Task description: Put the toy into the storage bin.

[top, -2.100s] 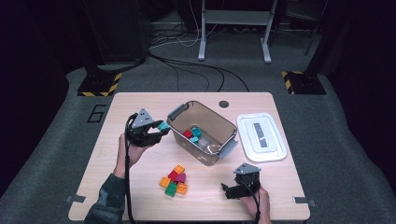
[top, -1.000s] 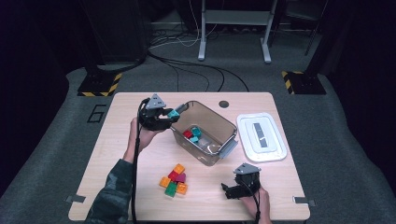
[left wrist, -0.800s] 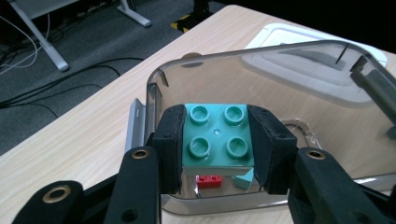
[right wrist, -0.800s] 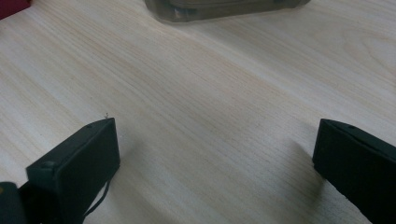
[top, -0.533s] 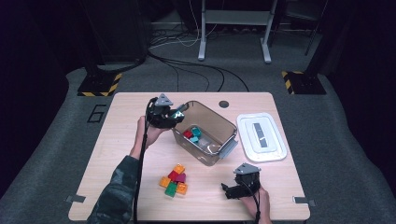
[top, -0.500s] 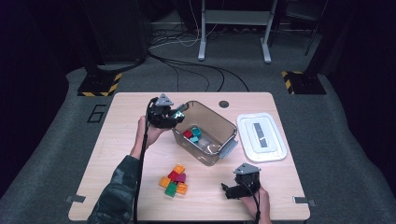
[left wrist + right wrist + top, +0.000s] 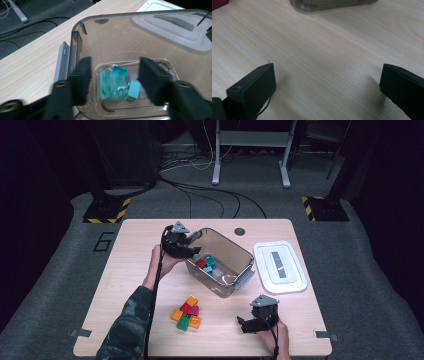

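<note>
L gripper (image 7: 187,246) hangs over the clear bin (image 7: 243,266) w/ fingers just opening, teal block (image 7: 113,83) loose below them inside, R gripper (image 7: 248,324) fingers wide apart, empty, on the table (image 7: 125,250); risk: block bounces or L fingers clip rim, shoving bin.

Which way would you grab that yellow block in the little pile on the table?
Probably from straight above. The yellow block lies at the pile's far edge with its top bare, but a red block crowds its near side, so jaws should likely close on its two freer flanks.
</note>
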`<state>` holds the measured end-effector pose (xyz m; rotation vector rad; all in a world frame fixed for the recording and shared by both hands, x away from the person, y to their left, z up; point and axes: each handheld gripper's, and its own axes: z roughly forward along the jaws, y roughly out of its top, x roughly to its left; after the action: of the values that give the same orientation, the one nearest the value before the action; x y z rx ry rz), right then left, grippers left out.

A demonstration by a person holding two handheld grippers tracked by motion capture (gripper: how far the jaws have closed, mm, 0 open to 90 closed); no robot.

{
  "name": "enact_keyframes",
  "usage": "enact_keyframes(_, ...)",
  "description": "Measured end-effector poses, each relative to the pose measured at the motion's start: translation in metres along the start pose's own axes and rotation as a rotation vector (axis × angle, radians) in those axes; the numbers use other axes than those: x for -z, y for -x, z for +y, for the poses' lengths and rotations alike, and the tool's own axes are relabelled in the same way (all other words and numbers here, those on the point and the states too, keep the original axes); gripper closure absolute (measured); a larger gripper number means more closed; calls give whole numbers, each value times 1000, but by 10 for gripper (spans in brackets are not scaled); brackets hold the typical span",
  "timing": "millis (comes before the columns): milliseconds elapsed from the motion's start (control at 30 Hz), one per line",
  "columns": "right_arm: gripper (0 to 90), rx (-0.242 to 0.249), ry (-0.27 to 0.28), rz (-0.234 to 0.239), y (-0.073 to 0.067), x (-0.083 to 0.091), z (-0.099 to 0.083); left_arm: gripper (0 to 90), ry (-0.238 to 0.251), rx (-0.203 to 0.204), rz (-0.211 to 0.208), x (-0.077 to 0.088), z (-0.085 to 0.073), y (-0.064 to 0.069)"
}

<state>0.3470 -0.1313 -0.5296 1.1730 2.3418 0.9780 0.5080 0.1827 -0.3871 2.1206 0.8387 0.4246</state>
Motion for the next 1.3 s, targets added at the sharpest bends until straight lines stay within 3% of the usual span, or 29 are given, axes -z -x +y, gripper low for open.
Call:
enact_keyframes(100, 0, 0, 0, 0, 0, 0, 0, 278, 6, 3, 2, 4, 0, 0)
enact_keyframes(267, 0, 0, 0, 0, 0, 0, 0, 171, 36, 7, 8, 20, -2, 3)
enact_keyframes(433, 0, 0, 0, 0, 0, 0, 0, 152, 54, -4, 20, 34, -6, 7)
enact_keyframes(800, 0, 0, 0, 0, 0, 0, 0, 145, 71, -9, 44, 59, -32, 12)
enact_keyframes(1300, 0, 0, 0, 0, 0, 0, 0, 144, 62, 12, 66, 71, -69, 15)
